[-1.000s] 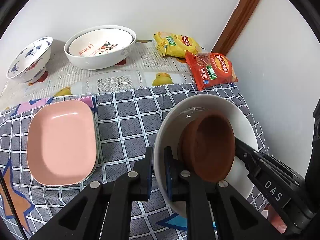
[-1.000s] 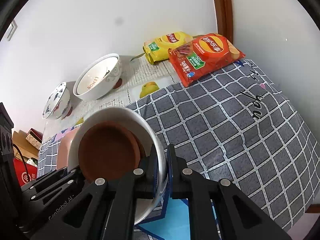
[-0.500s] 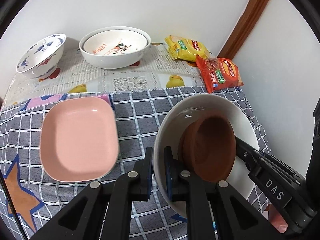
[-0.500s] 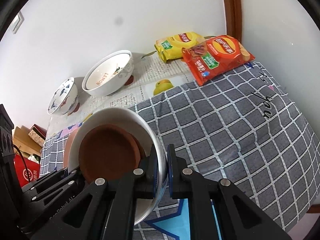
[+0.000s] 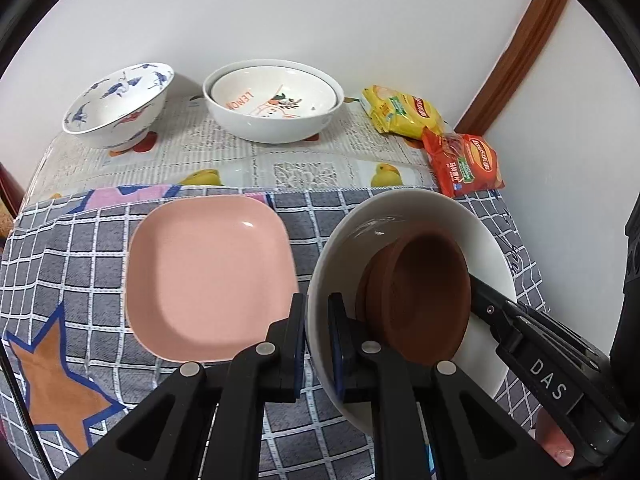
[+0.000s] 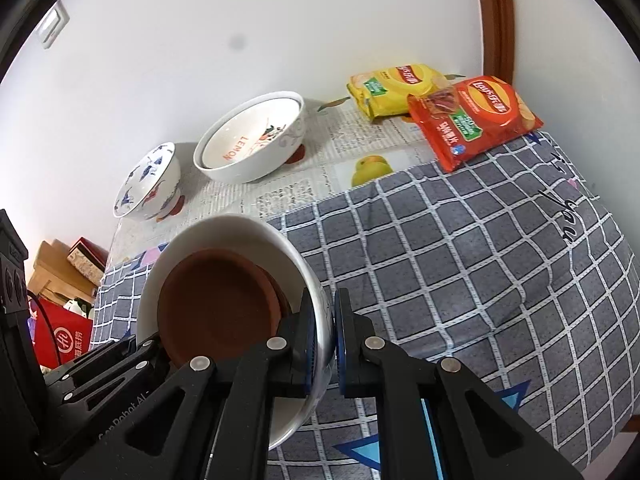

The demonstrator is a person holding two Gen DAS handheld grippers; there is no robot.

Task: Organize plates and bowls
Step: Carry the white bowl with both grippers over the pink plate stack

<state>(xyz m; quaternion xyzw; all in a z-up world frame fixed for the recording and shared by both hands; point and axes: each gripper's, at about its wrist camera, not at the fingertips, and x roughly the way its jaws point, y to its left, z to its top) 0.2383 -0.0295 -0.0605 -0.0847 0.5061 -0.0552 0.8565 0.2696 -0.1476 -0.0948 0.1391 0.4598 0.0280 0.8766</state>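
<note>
Where both cameras look along their own fingers, one white bowl (image 5: 404, 216) sits nearest, held tilted above the table between two grippers. The left gripper (image 5: 317, 344) has its jaws narrowed onto the bowl's near-left rim, one finger outside the wall and one inside. The right gripper (image 6: 323, 336) pinches the opposite rim the same way, and it shows in the left wrist view as a black arm marked DAS reaching in from the right. Inside the white bowl lies one brown clay saucer (image 5: 416, 296), leaning against the wall.

Just left of the held bowl, one pink square plate (image 5: 208, 276) lies flat on the grey checked cloth (image 5: 72, 256) that covers the near part of the table. In the right wrist view the held bowl hides this plate.

Farther back, a newspaper-print cover (image 5: 224, 152) takes over from the cloth. On it stand three more bowls: one blue-and-white patterned bowl (image 5: 116, 108) at the left, and a white bowl printed LEMON (image 5: 274, 98) nested inside a larger white bowl (image 5: 272, 130).

At the far right corner lie two snack bags, one yellow (image 5: 404, 114) and one red (image 5: 464, 164), the red one overlapping the edge of the checked cloth. Behind them a brown wooden trim (image 5: 512, 60) runs up the white wall. Off the table's left edge, the right wrist view shows cardboard boxes (image 6: 60, 268) and a red bag (image 6: 64, 340).
</note>
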